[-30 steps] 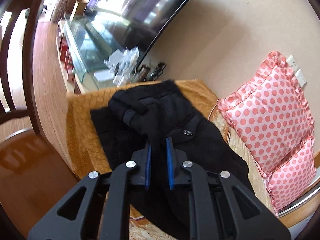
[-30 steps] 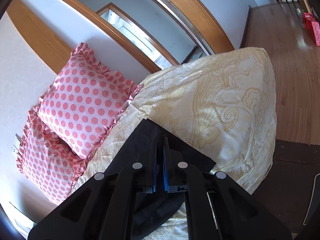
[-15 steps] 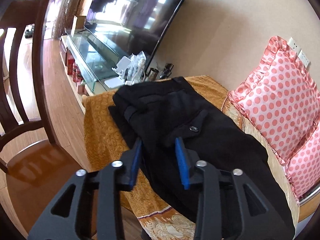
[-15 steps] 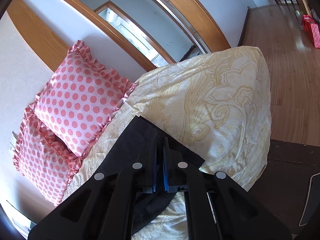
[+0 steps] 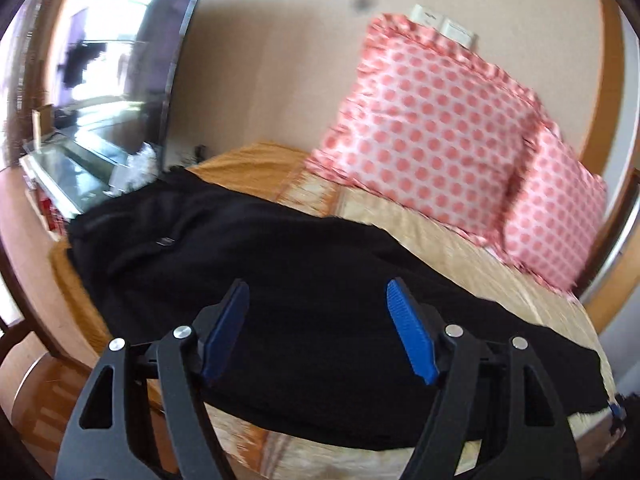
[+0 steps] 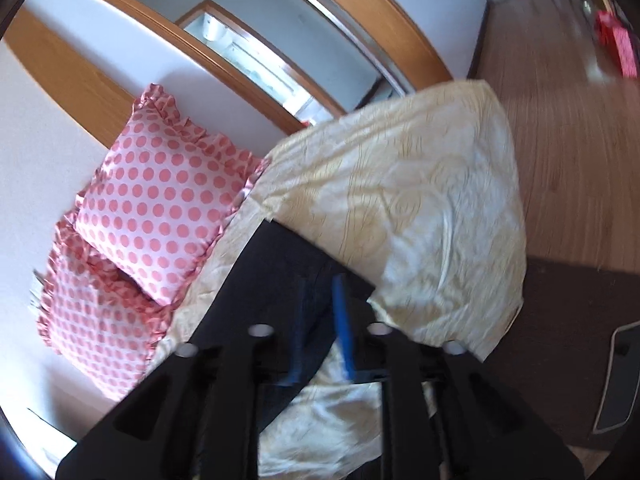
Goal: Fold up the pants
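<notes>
Nearest in the left wrist view, the left tool (image 5: 318, 330) has its two blue-padded fingers spread wide apart, holding nothing, poised above the black pants (image 5: 280, 280). The pants lie stretched lengthwise across the bed (image 5: 460, 248), which wears a pale gold patterned cover; the bunched end lies at the far left, over an orange-gold part of the cover. Beyond the pants, two pink polka-dot pillows (image 5: 432, 132) lean against the beige wall. Farther left stands a large dark television (image 5: 120, 60) above a glass-topped stand.

In the right wrist view, the right tool (image 6: 322, 332) has its blue pads a little apart, with the narrow end of the pants (image 6: 280, 272) lying between and under them; blur hides whether the pads touch the cloth. Past them the gold cover (image 6: 400, 208) rises in a rumpled mound. The pillows (image 6: 160, 208) sit to the left, with a wooden door frame behind and wood flooring to the right.
</notes>
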`<state>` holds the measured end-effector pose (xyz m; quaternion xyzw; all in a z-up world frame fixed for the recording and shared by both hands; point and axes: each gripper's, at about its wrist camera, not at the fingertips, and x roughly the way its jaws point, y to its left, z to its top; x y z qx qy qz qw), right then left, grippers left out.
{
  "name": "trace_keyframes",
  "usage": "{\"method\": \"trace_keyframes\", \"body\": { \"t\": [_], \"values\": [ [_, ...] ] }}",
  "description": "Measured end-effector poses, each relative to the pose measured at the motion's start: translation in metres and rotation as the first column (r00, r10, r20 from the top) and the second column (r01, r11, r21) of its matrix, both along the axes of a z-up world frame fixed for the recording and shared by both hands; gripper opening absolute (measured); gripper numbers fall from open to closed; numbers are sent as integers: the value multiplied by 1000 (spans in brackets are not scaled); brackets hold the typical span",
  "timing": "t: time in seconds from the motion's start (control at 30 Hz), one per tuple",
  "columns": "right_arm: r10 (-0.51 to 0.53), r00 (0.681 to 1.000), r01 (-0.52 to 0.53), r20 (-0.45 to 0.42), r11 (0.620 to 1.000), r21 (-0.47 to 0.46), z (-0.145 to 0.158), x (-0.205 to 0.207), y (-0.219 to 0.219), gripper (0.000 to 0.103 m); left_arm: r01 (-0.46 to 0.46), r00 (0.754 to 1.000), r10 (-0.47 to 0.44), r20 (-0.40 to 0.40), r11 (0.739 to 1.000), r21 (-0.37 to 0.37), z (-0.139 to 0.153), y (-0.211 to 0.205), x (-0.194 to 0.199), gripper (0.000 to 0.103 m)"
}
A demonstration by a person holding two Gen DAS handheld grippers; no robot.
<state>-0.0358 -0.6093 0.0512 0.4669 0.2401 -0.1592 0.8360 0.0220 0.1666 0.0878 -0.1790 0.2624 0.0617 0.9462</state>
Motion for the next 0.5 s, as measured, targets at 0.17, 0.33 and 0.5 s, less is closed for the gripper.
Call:
{"method": "trace_keyframes", "body": {
  "t": [0.17, 0.33, 0.5],
  "values": [
    [103, 994, -103, 27, 995, 6, 8, 6, 19, 30, 212, 975, -211, -65, 977, 15, -17, -61, 23, 75],
    [173, 981, -168, -87, 984, 63, -8, 22, 38, 30, 289, 954, -274, -119, 948, 134, -32, -102, 31, 80],
    [127, 988, -125, -85, 992, 31, -6, 30, 36, 30, 326, 941, -280, -191, 900, 289, -46, -126, 34, 83]
  ]
}}
